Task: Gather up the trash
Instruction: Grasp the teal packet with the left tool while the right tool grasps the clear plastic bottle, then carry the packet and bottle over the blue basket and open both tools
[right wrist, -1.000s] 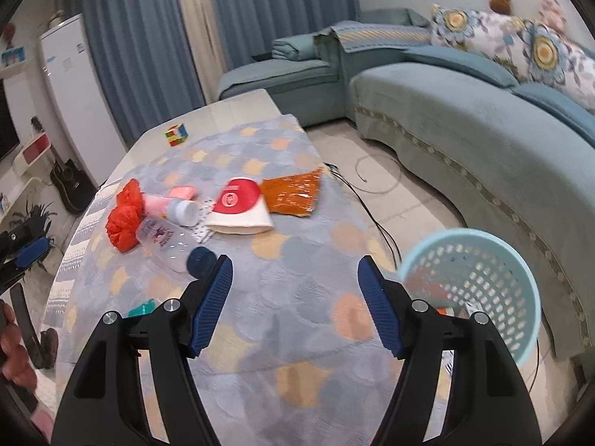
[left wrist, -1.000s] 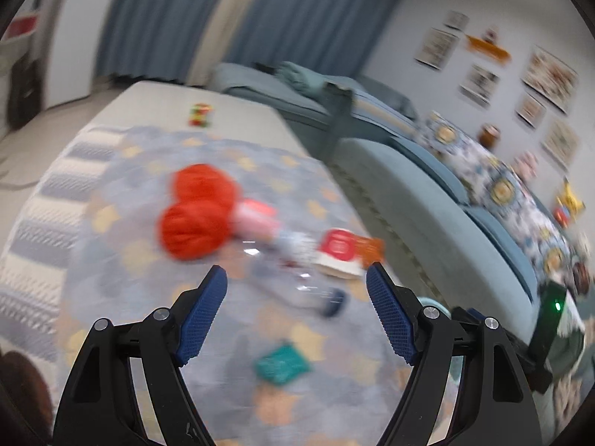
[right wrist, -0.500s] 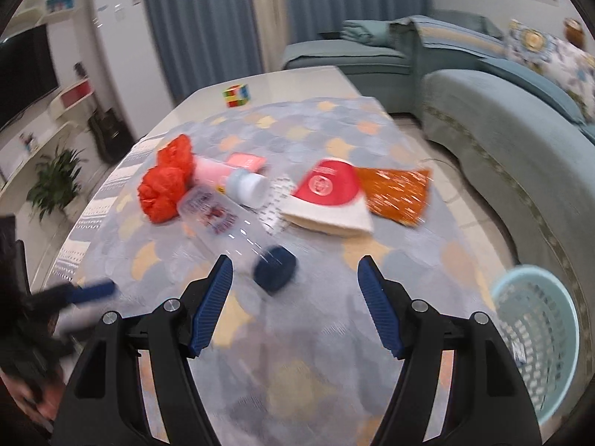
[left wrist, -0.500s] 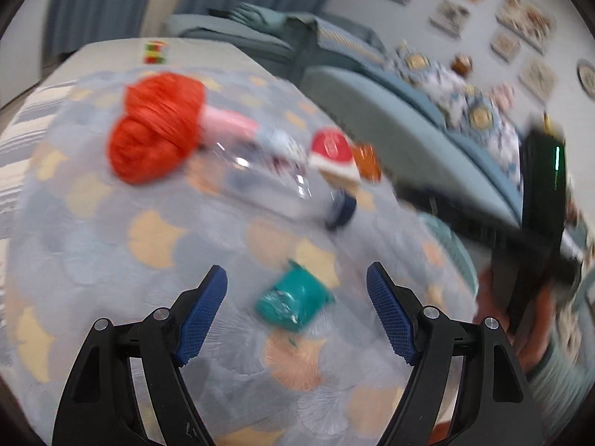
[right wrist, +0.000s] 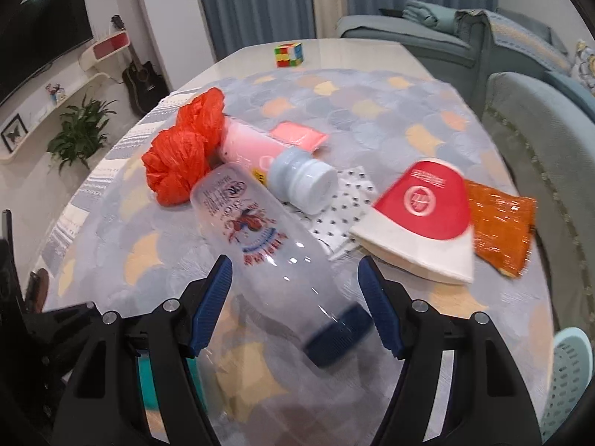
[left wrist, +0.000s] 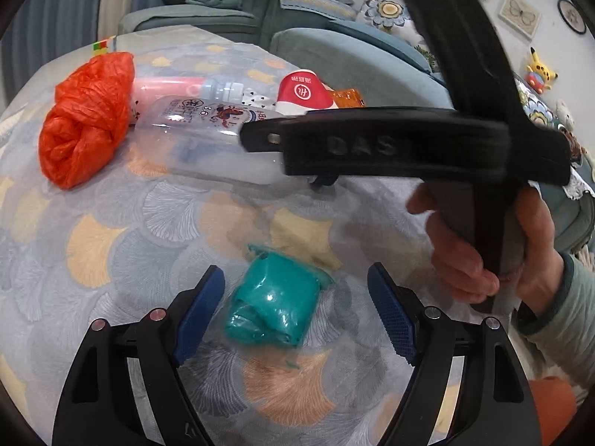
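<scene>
2 tongs gape: left tongs flank a teal wrapper, right tongs straddle a clear bottle whose cap points toward 5 o'clock.

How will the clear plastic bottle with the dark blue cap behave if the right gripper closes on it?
The clear plastic bottle looks empty, so it is probably light. It lies on its side, round, between the open right gripper fingers, so it may roll away. Its thin, glossy wall could dent and slip.
</scene>
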